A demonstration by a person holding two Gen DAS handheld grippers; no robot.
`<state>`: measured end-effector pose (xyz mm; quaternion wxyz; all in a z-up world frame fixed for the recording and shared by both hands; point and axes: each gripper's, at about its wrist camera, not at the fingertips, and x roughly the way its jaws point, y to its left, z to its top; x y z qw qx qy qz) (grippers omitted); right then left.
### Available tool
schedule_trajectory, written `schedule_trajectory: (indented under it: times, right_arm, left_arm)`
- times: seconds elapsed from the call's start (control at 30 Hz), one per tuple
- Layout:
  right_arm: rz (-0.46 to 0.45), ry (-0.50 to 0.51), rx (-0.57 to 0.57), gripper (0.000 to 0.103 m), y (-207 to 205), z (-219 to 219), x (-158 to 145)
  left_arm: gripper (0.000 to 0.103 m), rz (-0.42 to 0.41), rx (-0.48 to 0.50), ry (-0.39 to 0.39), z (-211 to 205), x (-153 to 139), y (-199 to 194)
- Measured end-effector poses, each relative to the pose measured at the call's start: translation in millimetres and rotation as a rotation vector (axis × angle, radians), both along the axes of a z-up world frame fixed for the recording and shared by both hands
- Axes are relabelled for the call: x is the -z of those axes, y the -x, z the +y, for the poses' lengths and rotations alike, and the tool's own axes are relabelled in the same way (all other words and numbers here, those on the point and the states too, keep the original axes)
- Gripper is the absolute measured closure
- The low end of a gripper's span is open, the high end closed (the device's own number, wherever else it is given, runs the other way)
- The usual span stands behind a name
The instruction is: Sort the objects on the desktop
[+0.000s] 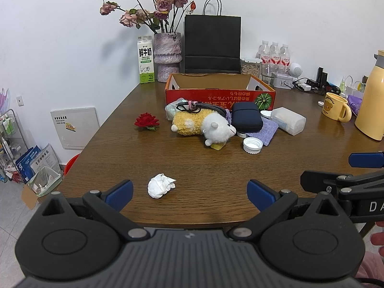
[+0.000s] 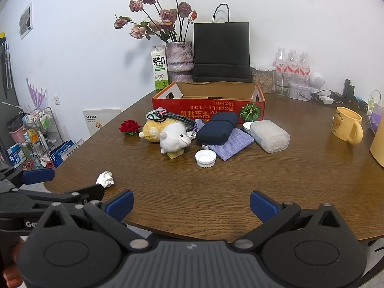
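A crumpled white tissue (image 1: pixel 160 185) lies near the table's front edge, just ahead of my open, empty left gripper (image 1: pixel 189 194). It also shows in the right wrist view (image 2: pixel 105 179). My right gripper (image 2: pixel 192 206) is open and empty over the front edge. Mid-table lie a plush sheep (image 1: pixel 204 124), a navy case (image 1: pixel 247 119), a purple cloth (image 1: pixel 265 132), a white cap (image 1: pixel 252 145), a cotton-swab box (image 1: pixel 289 120) and a red rose (image 1: pixel 147 121). Behind them stands an open red cardboard box (image 1: pixel 219 96).
A vase of dried roses (image 1: pixel 166 56), a milk carton (image 1: pixel 145 60) and a black paper bag (image 1: pixel 212 45) stand at the back. Water bottles (image 1: pixel 274 56), a yellow mug (image 1: pixel 336 106) and a yellow flask (image 1: pixel 372 100) are at the right. A bin (image 1: pixel 44 180) sits on the floor left.
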<state>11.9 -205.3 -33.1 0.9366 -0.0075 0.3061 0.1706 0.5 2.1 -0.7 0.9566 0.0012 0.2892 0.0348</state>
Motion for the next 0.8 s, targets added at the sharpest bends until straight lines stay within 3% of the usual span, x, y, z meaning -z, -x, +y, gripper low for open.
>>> schedule_trajectory:
  times: [0.8]
  right_arm:
    - [0.004, -0.013, -0.01, 0.0, -8.4, -0.7, 1.6]
  left_arm:
    - [0.0, 0.0, 0.009, 0.02, 5.3, -0.6, -7.9]
